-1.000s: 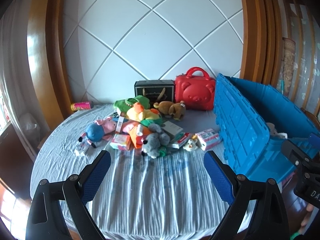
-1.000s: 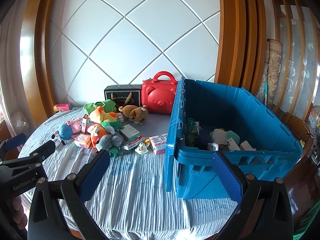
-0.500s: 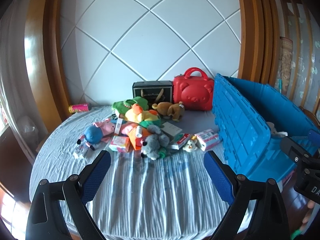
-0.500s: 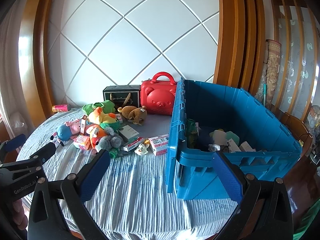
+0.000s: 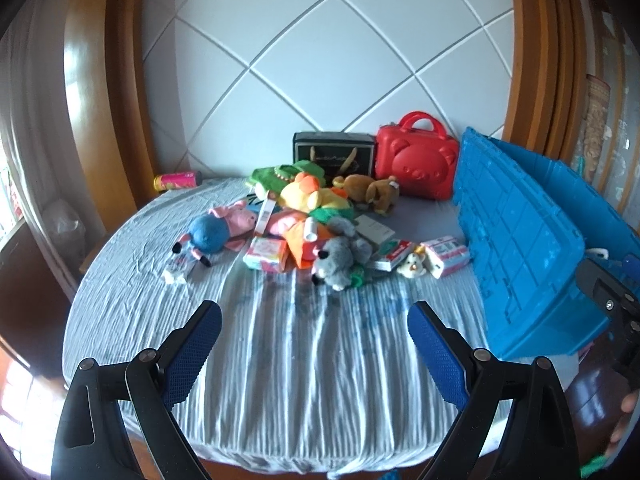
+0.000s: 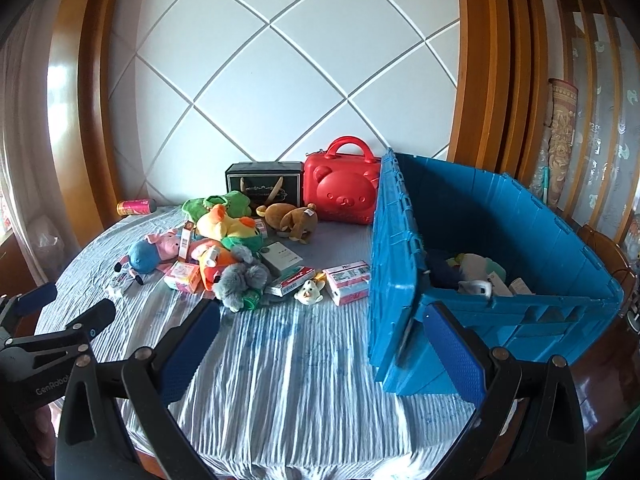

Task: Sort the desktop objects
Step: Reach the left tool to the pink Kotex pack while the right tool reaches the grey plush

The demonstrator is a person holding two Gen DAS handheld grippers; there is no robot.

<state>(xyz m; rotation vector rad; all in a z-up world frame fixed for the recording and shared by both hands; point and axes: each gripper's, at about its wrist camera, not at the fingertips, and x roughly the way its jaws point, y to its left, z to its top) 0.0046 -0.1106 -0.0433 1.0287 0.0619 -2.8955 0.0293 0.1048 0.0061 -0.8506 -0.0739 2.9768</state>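
A heap of toys and small boxes lies mid-table: a grey koala plush, a blue and pink pig plush, a yellow duck plush, a brown bear plush, a pink box. A large blue crate stands on the right, lid open, with several items inside. My left gripper is open and empty above the near cloth. My right gripper is open and empty before the crate's corner.
A red bear-face case and a black box stand at the back by the wall. A pink can lies at the far left. The round table's striped cloth ends at the near edge.
Both grippers have drifted slightly closer to the table; the views shift a little. Nothing on the table has moved and both grippers stay open.
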